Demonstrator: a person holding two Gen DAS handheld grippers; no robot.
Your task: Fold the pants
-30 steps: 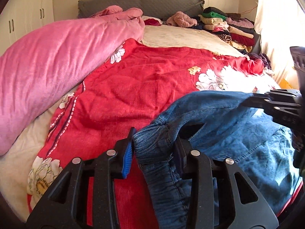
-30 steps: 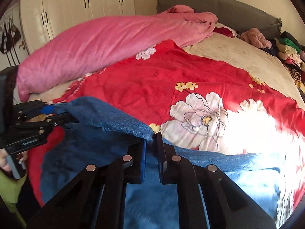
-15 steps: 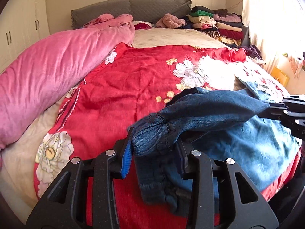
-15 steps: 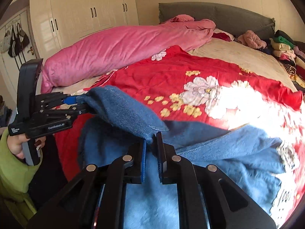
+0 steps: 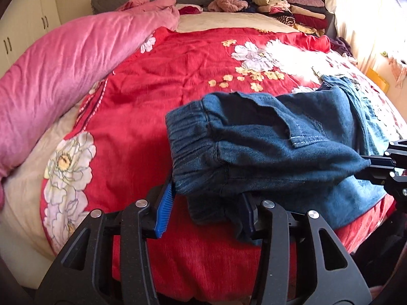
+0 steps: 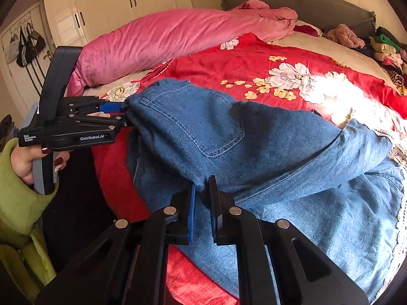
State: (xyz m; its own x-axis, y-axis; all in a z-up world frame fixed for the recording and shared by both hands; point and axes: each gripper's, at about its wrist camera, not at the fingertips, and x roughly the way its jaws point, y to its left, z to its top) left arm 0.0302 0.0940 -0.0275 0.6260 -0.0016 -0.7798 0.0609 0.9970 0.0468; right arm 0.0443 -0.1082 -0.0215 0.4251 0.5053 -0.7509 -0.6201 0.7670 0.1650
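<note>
Blue denim pants (image 6: 267,152) hung between two black grippers above a red floral bedspread (image 5: 178,81).

The right gripper (image 6: 202,198) was clamped tight on a denim fold. The left gripper (image 5: 206,200), printed "GenRobot.AI" and "Data Acquisition System", had its jaws opening, the elastic waistband between them but the blue pad (image 5: 164,211) clear of the cloth. A pink quilt (image 6: 178,33) lay beyond.
</note>
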